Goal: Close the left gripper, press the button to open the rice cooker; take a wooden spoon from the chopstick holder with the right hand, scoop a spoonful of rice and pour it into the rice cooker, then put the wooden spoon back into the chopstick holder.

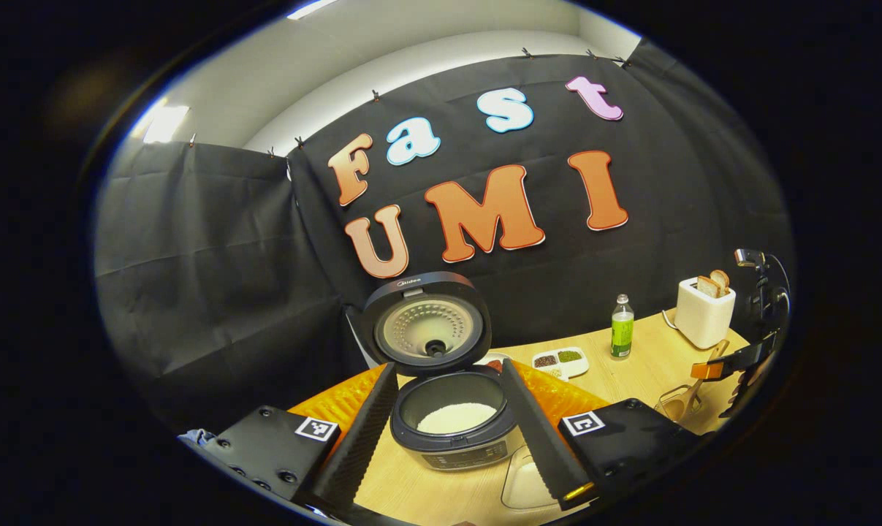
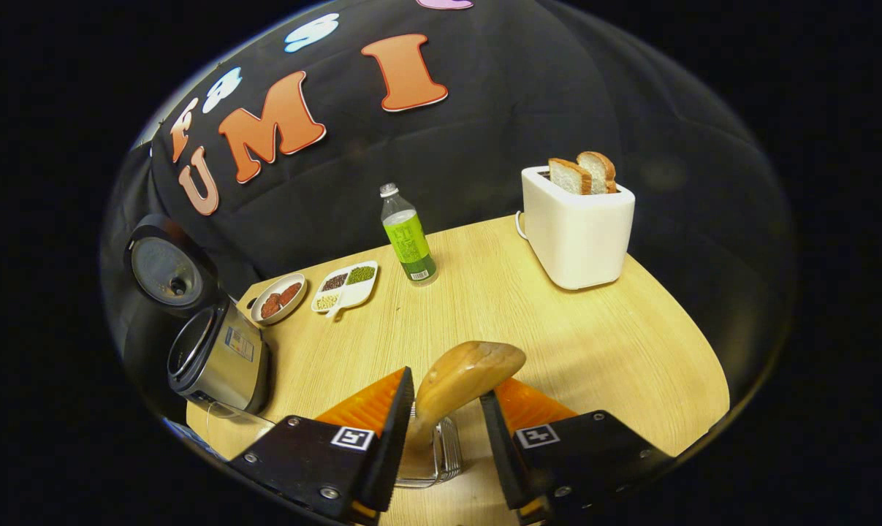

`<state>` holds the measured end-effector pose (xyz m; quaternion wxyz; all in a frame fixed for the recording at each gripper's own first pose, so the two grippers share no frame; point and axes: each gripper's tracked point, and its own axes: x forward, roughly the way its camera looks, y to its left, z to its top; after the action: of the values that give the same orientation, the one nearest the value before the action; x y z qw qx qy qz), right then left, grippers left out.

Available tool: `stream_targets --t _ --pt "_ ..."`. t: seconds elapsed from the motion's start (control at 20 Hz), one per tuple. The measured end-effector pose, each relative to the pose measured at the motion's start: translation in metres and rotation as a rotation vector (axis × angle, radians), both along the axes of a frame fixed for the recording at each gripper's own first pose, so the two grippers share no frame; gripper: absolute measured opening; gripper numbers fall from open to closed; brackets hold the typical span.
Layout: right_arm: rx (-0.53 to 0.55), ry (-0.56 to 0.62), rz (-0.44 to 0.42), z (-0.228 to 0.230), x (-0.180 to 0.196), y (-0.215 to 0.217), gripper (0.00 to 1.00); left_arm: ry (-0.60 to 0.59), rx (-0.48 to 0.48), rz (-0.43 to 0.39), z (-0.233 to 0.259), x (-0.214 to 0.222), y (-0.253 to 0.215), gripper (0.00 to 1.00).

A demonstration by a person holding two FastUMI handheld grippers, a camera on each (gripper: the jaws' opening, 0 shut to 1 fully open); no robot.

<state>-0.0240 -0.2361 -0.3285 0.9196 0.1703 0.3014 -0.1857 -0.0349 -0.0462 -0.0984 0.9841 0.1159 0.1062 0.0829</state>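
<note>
The rice cooker [image 1: 455, 446] stands with its lid [image 1: 426, 325] raised, and white rice [image 1: 457, 418] lies in its pot. My left gripper [image 1: 448, 369] is open wide, one finger on each side of the cooker, touching nothing. Just in front of it sits a clear container of rice [image 1: 525, 486]. In the right gripper view the wooden spoon [image 2: 462, 380] stands bowl up in the wire chopstick holder [image 2: 433, 456]. My right gripper [image 2: 448, 387] is open around the spoon, with a gap at its right finger. The cooker [image 2: 225, 358] sits far left in that view.
A white toaster [image 2: 576, 234] with two bread slices stands at the back right of the wooden table [image 2: 557, 343]. A green bottle [image 2: 408, 237], a divided dish of beans [image 2: 346, 286] and a small round dish [image 2: 278, 298] line the back. The table edge curves at right.
</note>
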Motion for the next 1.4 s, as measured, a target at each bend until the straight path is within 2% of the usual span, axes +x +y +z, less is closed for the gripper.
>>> stream_targets --t 0.05,0.1,0.15,0.2,0.3,0.6,0.95,1.2,1.4 --pt "0.011 -0.007 -0.004 0.001 0.001 0.003 0.51 0.001 0.001 0.002 -0.001 0.000 0.002 0.96" --pt "0.008 -0.004 -0.012 -0.001 0.001 0.002 0.40 0.004 0.002 0.003 -0.002 0.001 0.003 0.96" --pt "0.008 -0.003 -0.019 -0.001 0.001 0.001 0.35 0.003 0.001 0.004 -0.003 0.001 0.005 1.00" --pt "0.020 -0.006 -0.023 0.001 0.000 0.004 0.27 0.000 0.000 0.002 -0.002 0.003 0.007 0.87" --pt "0.028 -0.014 -0.033 0.005 -0.001 0.009 0.23 -0.010 0.003 -0.008 0.000 0.005 0.010 0.87" --pt "-0.045 -0.003 -0.054 0.014 -0.011 0.026 0.16 -0.011 -0.008 -0.060 -0.004 0.017 0.016 0.87" --pt "-0.103 0.007 -0.123 0.016 -0.024 0.038 0.13 -0.004 -0.020 -0.107 -0.008 0.029 0.028 0.87" --pt "-0.092 0.009 -0.128 0.017 -0.023 0.049 0.12 -0.001 -0.027 -0.110 -0.010 0.031 0.042 0.87" --pt "-0.073 0.067 -0.161 0.014 -0.022 0.046 0.12 -0.008 -0.030 -0.110 -0.008 0.030 0.051 0.87"
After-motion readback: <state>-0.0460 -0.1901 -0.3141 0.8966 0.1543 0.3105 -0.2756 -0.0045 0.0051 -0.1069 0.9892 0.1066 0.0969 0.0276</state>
